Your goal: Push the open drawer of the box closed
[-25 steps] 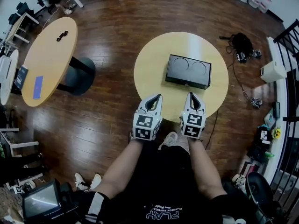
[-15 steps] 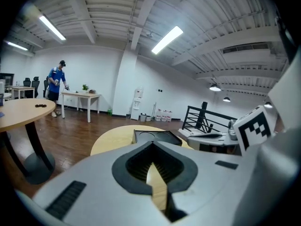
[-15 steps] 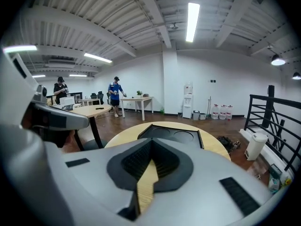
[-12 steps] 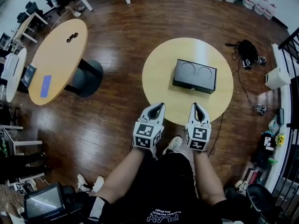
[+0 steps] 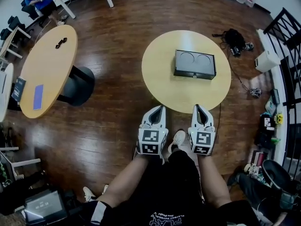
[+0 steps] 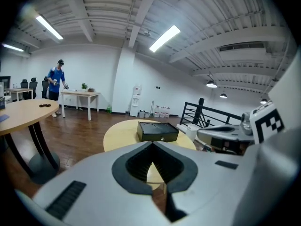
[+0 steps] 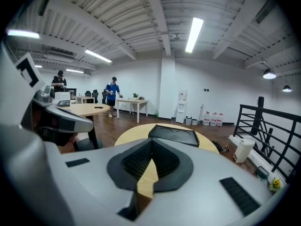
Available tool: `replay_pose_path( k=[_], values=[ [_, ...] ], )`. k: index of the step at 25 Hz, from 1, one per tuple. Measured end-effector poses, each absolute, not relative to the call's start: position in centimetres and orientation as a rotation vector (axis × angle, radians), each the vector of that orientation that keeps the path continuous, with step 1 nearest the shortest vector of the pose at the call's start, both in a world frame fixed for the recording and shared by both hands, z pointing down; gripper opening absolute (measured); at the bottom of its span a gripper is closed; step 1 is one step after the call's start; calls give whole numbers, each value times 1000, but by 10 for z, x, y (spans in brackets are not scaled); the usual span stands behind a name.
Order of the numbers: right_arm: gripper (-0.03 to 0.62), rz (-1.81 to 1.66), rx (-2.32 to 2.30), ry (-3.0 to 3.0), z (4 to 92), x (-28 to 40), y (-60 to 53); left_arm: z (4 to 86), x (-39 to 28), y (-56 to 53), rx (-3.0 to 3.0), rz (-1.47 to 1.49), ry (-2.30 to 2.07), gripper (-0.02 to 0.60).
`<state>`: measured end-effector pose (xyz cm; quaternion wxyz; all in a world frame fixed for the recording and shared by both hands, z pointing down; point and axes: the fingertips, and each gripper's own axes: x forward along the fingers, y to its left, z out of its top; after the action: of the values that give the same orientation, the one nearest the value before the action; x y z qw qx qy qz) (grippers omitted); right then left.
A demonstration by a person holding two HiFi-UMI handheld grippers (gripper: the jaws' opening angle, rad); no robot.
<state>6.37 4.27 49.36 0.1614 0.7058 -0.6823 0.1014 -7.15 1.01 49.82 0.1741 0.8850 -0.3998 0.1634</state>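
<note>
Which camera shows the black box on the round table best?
The head view: the black box shows whole, top and front. The left gripper view shows its front, small; the right gripper view only its top, partly hidden.

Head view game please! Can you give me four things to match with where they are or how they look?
1. box
2. blue card
3. white bin
4. left gripper

A. on the floor
B. jaws shut, holding nothing
C. on the round table
D. on the oval table

Pairs: 1-C, 2-D, 3-A, 4-B
</note>
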Motion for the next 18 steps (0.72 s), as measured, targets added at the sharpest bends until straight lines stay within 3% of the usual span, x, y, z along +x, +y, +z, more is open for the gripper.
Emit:
replay_pose_path(
  k=[18],
  values=[
    [5,189,2008,-2061,404,20,125,420,-87,86,2638,357,-1130,-3]
  ],
)
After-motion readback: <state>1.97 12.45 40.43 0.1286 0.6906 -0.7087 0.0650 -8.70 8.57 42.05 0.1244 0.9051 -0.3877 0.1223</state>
